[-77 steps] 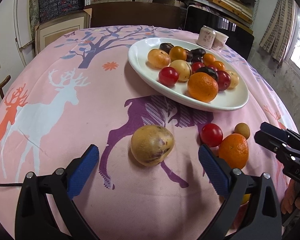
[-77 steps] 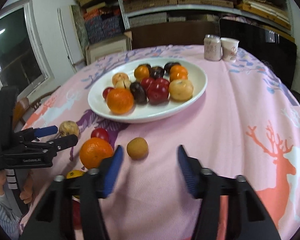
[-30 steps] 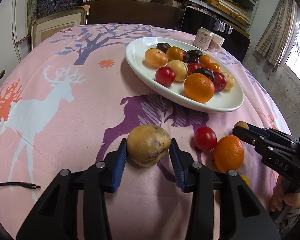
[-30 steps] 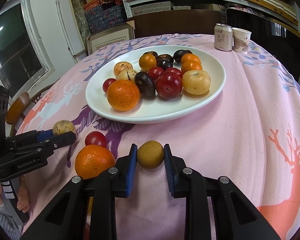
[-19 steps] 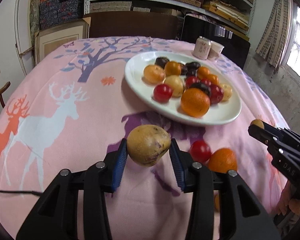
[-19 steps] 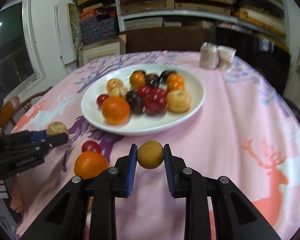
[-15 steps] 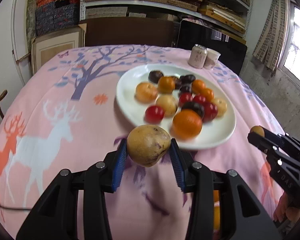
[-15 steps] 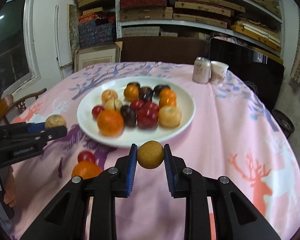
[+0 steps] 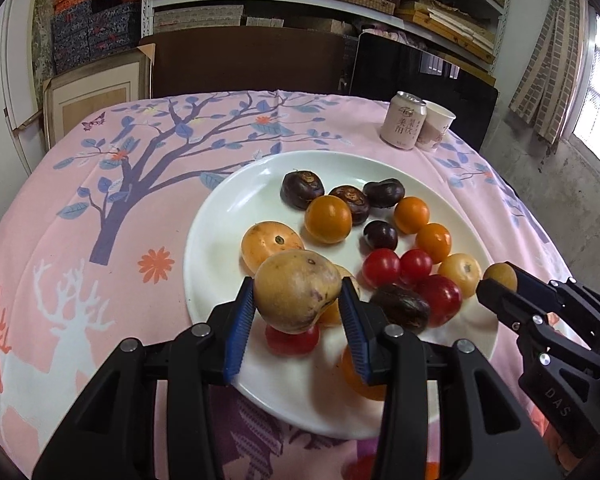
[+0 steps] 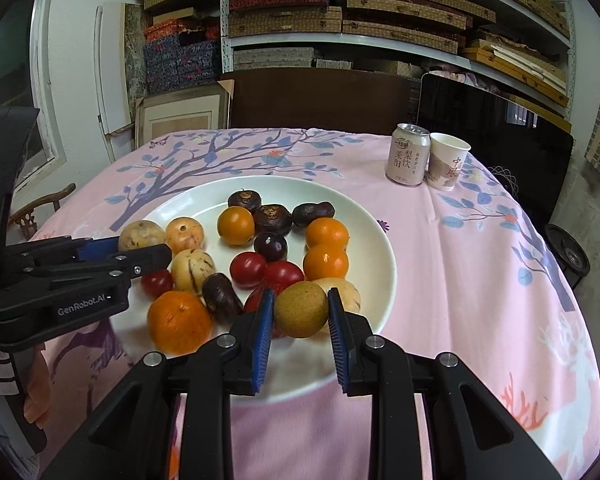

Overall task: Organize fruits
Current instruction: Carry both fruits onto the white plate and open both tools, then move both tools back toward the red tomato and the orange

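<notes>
Both Tongs Hold Fruit Above the Plate

Plainly readable, "GenRobot.AI" runs along the side of the left tongs in the right wrist view, and "DAS" shows on the right tongs in the left wrist view. The can at two o'clock on the table carries Chinese characters, and so does the paper cup touching it.

The white plate holds oranges, red tomatoes, dark chestnut-like fruits and pale yellow fruits, crowded from its centre toward twelve o'clock. The left tongs pinch a large yellow-brown fruit over the plate's nine o'clock side; the right tongs pinch a small round brown fruit over its five o'clock side. A large orange sits at the plate's seven o'clock rim.

Shelves of woven boxes stand behind a dark chair back.
</notes>
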Motion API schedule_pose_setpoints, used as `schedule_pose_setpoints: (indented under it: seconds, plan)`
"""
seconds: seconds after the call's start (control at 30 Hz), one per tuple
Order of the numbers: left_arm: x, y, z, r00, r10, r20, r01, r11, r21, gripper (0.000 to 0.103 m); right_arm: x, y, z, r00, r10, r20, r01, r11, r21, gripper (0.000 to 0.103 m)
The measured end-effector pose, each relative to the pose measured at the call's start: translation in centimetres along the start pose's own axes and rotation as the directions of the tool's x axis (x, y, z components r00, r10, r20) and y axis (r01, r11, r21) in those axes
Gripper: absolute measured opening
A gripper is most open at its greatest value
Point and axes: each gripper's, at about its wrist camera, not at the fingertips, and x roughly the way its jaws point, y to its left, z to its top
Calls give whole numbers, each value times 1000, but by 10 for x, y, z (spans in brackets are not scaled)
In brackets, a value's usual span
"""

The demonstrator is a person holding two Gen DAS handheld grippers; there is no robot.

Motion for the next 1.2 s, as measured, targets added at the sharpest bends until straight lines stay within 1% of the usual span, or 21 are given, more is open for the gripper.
schedule_pose_setpoints:
  seconds: [0.03,0.07,0.1,0.13,0.17,0.2,0.23,0.47,0.6,0.7,0.77,0.8,0.9,1.1,1.2]
  plan:
    - [2,1,1,1000,1,4,-1,1000,-1,43,3,0,0,1000,-2,-3,2,1000,-2,27]
    - [3,1,1,1000,5,9,-5,1000,-2,50,5,1,1,1000,-6,-3,6,1000,-6,27]
    - [4,2,1,1000,7,15,-7,1000,-4,55,7,3,2,1000,-14,-1,14,1000,-14,28]
    - [3,1,1,1000,8,20,-8,1000,-5,63,8,3,2,1000,-17,6,17,1000,-19,28]
    - [3,1,0,1000,14,22,-14,1000,-6,67,8,5,1,1000,-21,11,21,999,-24,32]
    - [3,1,0,1000,20,24,-20,1000,-4,68,8,7,1,999,-30,15,30,999,-38,39]
    - [3,1,-1,999,22,25,-22,1000,-2,68,6,9,1,999,-31,21,32,999,-44,42]
    - [-9,-1,-9,999,34,30,-34,999,6,68,-5,13,-3,998,-33,45,36,997,-61,43]
    - [-24,-1,-22,999,29,31,-29,1000,2,69,-20,19,-9,997,-48,67,54,995,-79,43]
    - [-39,-5,-38,999,37,36,-37,999,15,70,-32,24,-15,996,-52,79,59,994,-90,43]
    - [-47,-8,-46,998,40,38,-41,999,23,74,-39,28,-19,995,-58,87,67,993,-100,44]
    - [-50,-9,-50,999,38,38,-39,999,27,75,-45,30,-22,994,-60,93,70,992,-105,47]
    - [-61,-12,-64,998,42,41,-43,998,40,75,-58,35,-28,993,-56,105,67,992,-109,50]
    - [-77,-11,-87,999,36,37,-37,999,32,75,-79,44,-40,992,-47,116,60,992,-115,51]
    - [-85,-13,-93,998,36,42,-38,999,39,75,-86,47,-47,992,-46,114,60,991,-119,54]
